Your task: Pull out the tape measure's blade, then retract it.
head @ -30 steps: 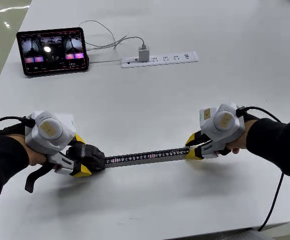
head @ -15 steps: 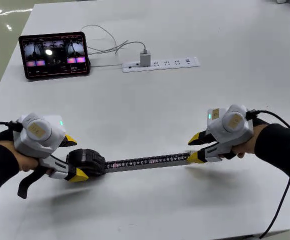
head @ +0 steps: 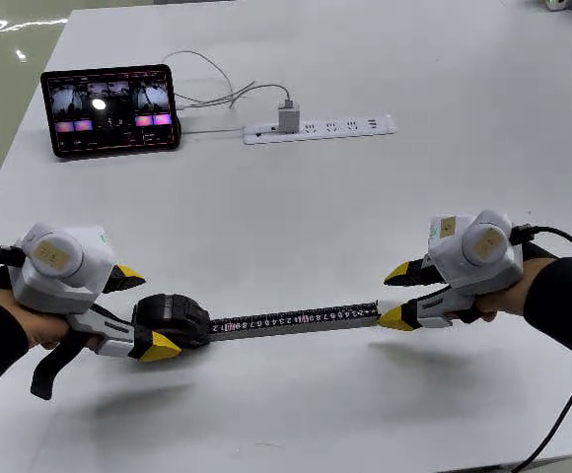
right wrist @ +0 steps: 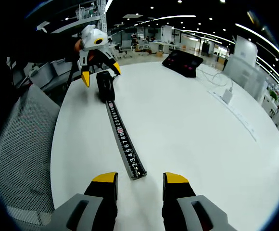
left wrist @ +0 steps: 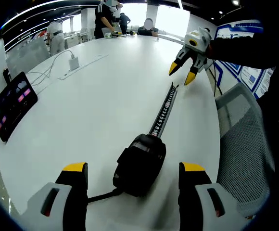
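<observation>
Between pull-out and retract, by the look of it. Black tape measure (head: 171, 317) on the white table (head: 296, 217) near the front edge, flanked by the left gripper (head: 145, 311): jaws wide apart either side of the case, pinching nothing. Out flat across the table, the blade (head: 296, 318), reaching toward the right gripper (head: 395, 296). Jaws parted there too and empty, with the end hook (right wrist: 138, 176) lying just at the gap between the tips. Probably retract next: calls for closing the left gripper on the case to steady it, then freeing the lock or feeding the blade back without a hard snap.
</observation>
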Available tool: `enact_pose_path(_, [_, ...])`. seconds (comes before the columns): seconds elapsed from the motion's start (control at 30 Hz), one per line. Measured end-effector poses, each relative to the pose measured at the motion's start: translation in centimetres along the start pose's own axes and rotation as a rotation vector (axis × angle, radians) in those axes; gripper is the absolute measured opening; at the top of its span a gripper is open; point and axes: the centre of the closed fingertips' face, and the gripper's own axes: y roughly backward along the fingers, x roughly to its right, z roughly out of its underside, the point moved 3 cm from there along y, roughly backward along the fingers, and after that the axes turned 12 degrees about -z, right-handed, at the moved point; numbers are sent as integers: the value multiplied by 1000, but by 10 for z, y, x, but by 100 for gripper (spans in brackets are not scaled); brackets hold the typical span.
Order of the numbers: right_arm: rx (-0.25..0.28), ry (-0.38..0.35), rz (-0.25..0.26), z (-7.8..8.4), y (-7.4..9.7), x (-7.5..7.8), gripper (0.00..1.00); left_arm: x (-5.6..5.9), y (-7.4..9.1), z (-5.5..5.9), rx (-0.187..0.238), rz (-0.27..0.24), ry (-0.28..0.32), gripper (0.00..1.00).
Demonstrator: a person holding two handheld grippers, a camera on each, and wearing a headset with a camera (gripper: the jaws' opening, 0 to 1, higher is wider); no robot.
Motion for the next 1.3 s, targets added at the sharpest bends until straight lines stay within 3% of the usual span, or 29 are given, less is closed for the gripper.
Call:
enact_pose_path(0.2, [13, -52, 20, 6, 10, -9, 40, -5, 8, 10, 7, -28, 36, 78])
enact_pose_path(0.37, [48, -84, 40, 10, 17, -16, 45, -9, 14, 12, 9, -64, 154, 85])
enact_pose_path(0.63, [117, -125, 75, 11, 27, -24, 53, -12, 28, 11, 78, -86, 249, 91])
enact_pose_path(0.77, [109, -125, 91, 18, 29, -26, 55, -14, 35, 13, 82, -124, 235, 91])
enact_pose_path(0.8, [111, -125, 99, 19, 32, -27, 55, -18, 37, 12, 102, -155, 215, 90])
enact_pose_path(0.97, [125, -122, 138, 22, 42, -33, 59, -17, 42, 14, 149, -205, 239, 97])
enact_pose_path(1.1, [134, -135, 177, 28, 48, -36, 66, -10, 43, 21, 150, -197, 256, 99])
enact_pose_path(1.2, [131, -140, 199, 34, 51, -39, 71, -5, 45, 29, 143, -205, 231, 99])
enact_pose_path(1.23, [132, -147, 208, 38, 52, -40, 72, -7, 46, 33, 141, -236, 201, 99])
enact_pose_path(1.3, [133, -154, 210, 41, 53, -42, 74, -3, 47, 38, 138, -234, 204, 99])
